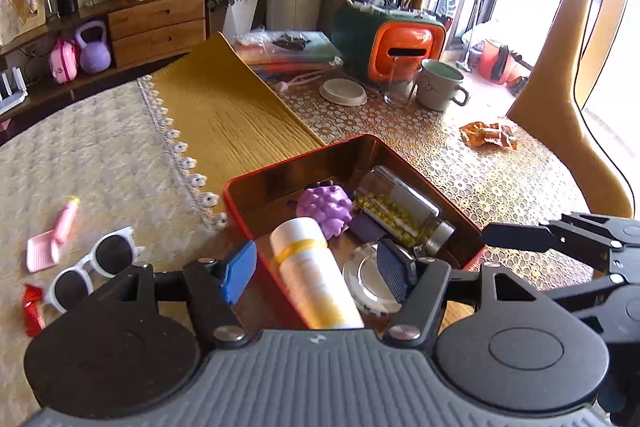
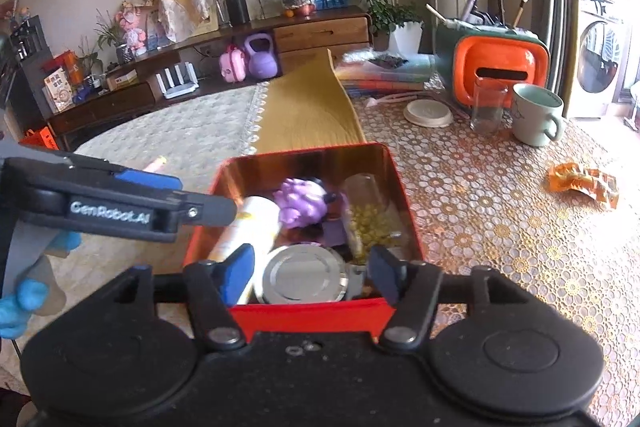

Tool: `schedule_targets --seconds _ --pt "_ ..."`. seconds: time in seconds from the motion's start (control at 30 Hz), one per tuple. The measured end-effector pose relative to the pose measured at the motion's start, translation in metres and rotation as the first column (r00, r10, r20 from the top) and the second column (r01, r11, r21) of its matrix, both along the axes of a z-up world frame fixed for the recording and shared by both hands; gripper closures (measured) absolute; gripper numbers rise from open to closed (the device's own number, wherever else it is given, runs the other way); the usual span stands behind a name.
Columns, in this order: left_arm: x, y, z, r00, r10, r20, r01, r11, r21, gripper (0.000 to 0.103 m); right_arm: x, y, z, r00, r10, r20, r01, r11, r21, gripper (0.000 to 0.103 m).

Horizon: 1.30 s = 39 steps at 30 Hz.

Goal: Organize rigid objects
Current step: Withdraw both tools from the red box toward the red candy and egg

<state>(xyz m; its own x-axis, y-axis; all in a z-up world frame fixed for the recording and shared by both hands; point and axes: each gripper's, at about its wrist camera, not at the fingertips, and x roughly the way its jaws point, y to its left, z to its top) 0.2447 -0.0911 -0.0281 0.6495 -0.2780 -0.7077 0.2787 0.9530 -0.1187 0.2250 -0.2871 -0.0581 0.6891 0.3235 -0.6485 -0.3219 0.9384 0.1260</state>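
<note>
Red tin box (image 1: 400, 151) at table centre, already loaded: white bottle with yellow band (image 1: 312, 275) lying near-left, purple spiky toy (image 1: 326, 209) mid, glass jar of yellow pills (image 1: 400, 207) on its side at right, round silver lid (image 2: 306, 277) at near edge. Left gripper (image 1: 316, 267) hanging over near-left part of the box, jaws apart, nothing between the pads; bottle lies below them, not clamped. Right gripper (image 2: 312, 273) over near rim of the box, jaws apart too, silver lid below, not gripped. No earlier view, so only present spread reported.

Step in hand, judged: drop-off into the box done for both, hands free for the next pick.

Left on the cloth, near-left of the box: white sunglasses (image 1: 92, 267), pink toy dustpan (image 1: 52, 239) just beyond them, small red item (image 1: 32, 307) at near edge, identity unclear. Orange snack wrapper (image 1: 488, 135) far-right, probably not rigid.

Next move calls for: swing left gripper over to sunglasses, jaws kept wide, close across the bridge or one lens frame, lift, carry to the box. Room tight inside; free spot looks to be far-left corner.
</note>
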Motion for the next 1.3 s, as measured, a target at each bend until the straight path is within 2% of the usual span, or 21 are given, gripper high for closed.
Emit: schedule_targets --seconds 0.03,0.1,0.13,0.2,0.33,0.4,0.67,0.8,1.07,1.3 --pt "-0.006 0.005 0.003 1.0 0.001 0.004 -0.001 1.0 -0.004 0.036 -0.003 0.003 0.002 1.0 0.006 0.003 -0.006 1.0 0.002 0.035" --pt "-0.016 0.015 0.008 1.0 0.009 0.016 -0.009 1.0 -0.006 0.023 -0.008 0.01 0.006 1.0 0.016 0.01 -0.016 1.0 0.004 0.029" --pt "-0.023 0.02 0.011 0.999 0.013 0.029 -0.013 1.0 -0.008 0.021 -0.012 0.013 0.008 1.0 0.019 0.014 -0.019 1.0 0.002 0.024" --pt "-0.032 0.03 0.015 0.999 0.015 0.04 -0.015 1.0 -0.009 0.021 -0.018 0.021 0.013 0.999 0.036 0.024 -0.036 0.999 0.002 0.019" --pt "-0.05 0.052 0.02 0.998 0.048 0.047 -0.047 0.999 -0.014 0.02 -0.029 0.035 0.019 0.998 0.059 0.035 -0.059 0.998 0.003 0.003" --pt "-0.058 0.065 0.022 0.996 0.072 0.055 -0.072 0.997 -0.005 0.019 -0.033 0.042 0.021 0.997 0.07 0.038 -0.07 0.998 0.005 0.0" --pt "-0.086 0.12 0.021 0.982 0.162 0.092 -0.165 0.986 0.02 0.019 -0.041 0.077 0.023 0.993 0.112 0.032 -0.111 0.994 -0.024 0.0" --pt "-0.09 0.151 0.017 0.972 0.221 0.081 -0.225 0.974 0.037 0.019 -0.039 0.094 0.022 0.99 0.138 0.028 -0.136 0.99 -0.044 0.0" --pt "-0.082 0.209 -0.001 0.946 0.317 0.059 -0.321 0.945 0.059 0.019 -0.032 0.137 0.013 0.97 0.242 0.006 -0.24 0.964 -0.117 0.0" --pt "-0.061 0.232 -0.026 0.932 0.362 0.034 -0.363 0.928 0.077 0.019 -0.019 0.168 0.0 0.946 0.323 -0.025 -0.323 0.933 -0.156 0.0"
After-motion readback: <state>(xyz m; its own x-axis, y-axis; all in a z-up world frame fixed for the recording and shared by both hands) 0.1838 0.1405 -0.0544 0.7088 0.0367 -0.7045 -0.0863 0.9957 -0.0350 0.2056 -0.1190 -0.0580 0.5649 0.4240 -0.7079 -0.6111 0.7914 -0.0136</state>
